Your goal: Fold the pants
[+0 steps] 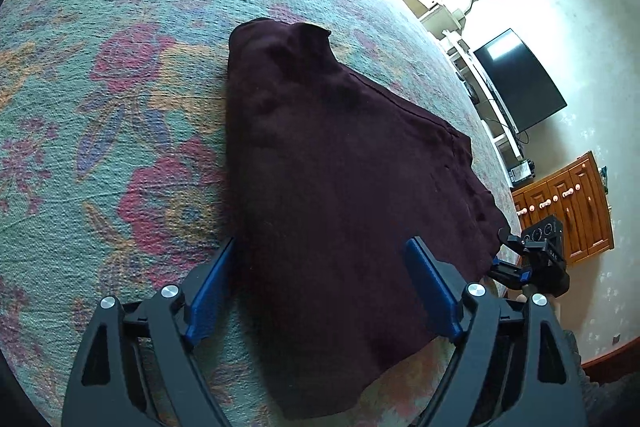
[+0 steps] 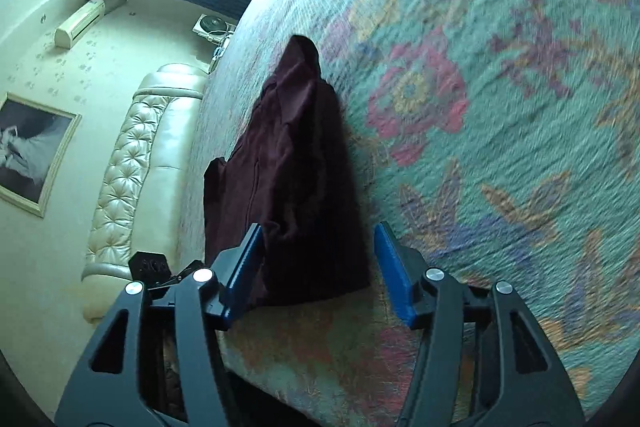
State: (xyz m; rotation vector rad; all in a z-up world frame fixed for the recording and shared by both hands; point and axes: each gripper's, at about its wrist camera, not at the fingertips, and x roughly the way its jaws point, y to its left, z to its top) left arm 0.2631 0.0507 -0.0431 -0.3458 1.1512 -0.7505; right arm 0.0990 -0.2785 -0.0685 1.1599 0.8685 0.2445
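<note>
The pants are dark maroon, nearly black in the shadowed parts, and the cloth looks soft and a little fuzzy. They lie folded on a bed cover with a pattern of pink, orange and blue flowers on a green ground. In the left wrist view the folded shape is narrow and bumpy at the far end and wide at the near end, with a seam that runs along the right side. The right edge is uneven, and one corner there reaches toward the edge of the bed. In the right wrist view the same pants look long and narrow, with layers of cloth that lie one over another.

There is one pair of pants and there are two grippers. The left gripper has its two blue fingers well apart, above the near wide end of the pants, and the pads do not press on the cloth. The right gripper also has its fingers apart, with the near end of the pants seen between them, and nothing is clamped. The right gripper shows also in the left view, beside the right corner of the pants.

Beyond the bed stand one dark television, one wooden cabinet, one padded cream headboard and one framed picture.
</note>
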